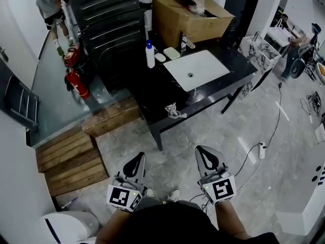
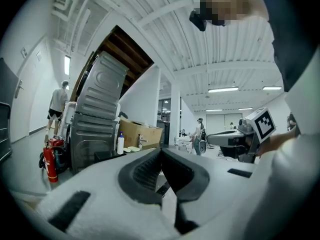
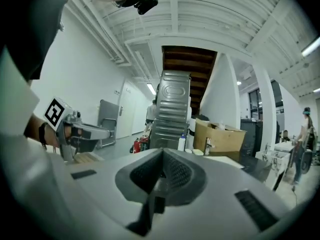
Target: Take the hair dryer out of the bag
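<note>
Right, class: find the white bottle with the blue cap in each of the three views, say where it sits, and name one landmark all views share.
Head view: white bottle, upper centre, on the black counter, left of the sink.
Left gripper view: left of centre, just left of the cardboard box.
Right gripper view: just right of centre, left of the box.
Shared landmark: the cardboard box, to the bottle's right in every view.

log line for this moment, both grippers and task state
left gripper: shut, empty | right gripper: shut, empty | both short of black counter | task: not begun
</note>
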A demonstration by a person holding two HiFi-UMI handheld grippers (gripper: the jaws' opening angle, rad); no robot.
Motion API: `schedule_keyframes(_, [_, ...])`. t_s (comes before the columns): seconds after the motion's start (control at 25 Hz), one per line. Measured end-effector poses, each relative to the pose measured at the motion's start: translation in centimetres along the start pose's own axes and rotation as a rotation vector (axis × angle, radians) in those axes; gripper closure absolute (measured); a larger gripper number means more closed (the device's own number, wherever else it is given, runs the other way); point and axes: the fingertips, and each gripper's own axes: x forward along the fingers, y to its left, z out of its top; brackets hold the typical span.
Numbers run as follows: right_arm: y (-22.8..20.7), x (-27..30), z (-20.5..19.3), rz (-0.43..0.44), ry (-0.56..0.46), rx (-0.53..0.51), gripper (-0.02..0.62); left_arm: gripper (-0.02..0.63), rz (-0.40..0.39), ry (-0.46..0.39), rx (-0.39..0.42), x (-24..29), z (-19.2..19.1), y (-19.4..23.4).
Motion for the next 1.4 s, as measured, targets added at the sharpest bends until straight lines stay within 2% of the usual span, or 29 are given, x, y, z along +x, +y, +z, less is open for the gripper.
schedule_keyframes(0.2, [-0.2,-1.5,-2.7,0.045,0.039,0.027,0.583,0.585,0.032,0.016,-0.006,-0.1,-1.1,-1.7])
schedule_keyframes(0.32, [0.1,-2.1,-4.0,0.065,0.064,0.050,0.583,0.584,0.023,0.051,-0.017,0.1,-2.4,-2.6])
schedule_keyframes(0.48, [0.1,-1.7,-5.3,0.082,0.102,0.064,0.583,0.584,0.015,0.042,-0.016,1.4,-2.5,-2.7])
schedule_keyframes(0.72, [-1.4,0.3,-5.9,0.069,0.119,0.021,0.583,0.584,-0.020,0.047,-0.056,5.1,-4.4,-1.5])
schedule_keyframes(0.84, [-3.5,1.9,-5.3,0.048,0.124,0.007,0.583,0.584,-0.044,0.035,-0.047,7.4,-3.8,-0.9])
schedule_keyframes(1.0, [-5.7,6.3,-4.4,0.046,0.126,-0.025,0.583,0.584,-0.041,0.033,-0.065,10.6,-3.6,1.9])
schedule_keyframes(1.4, [-5.8,17.1,-1.8,0.113,0.136,-0.077,0.583,0.584,-0.026,0.022,-0.116,16.8,-3.7,10.6])
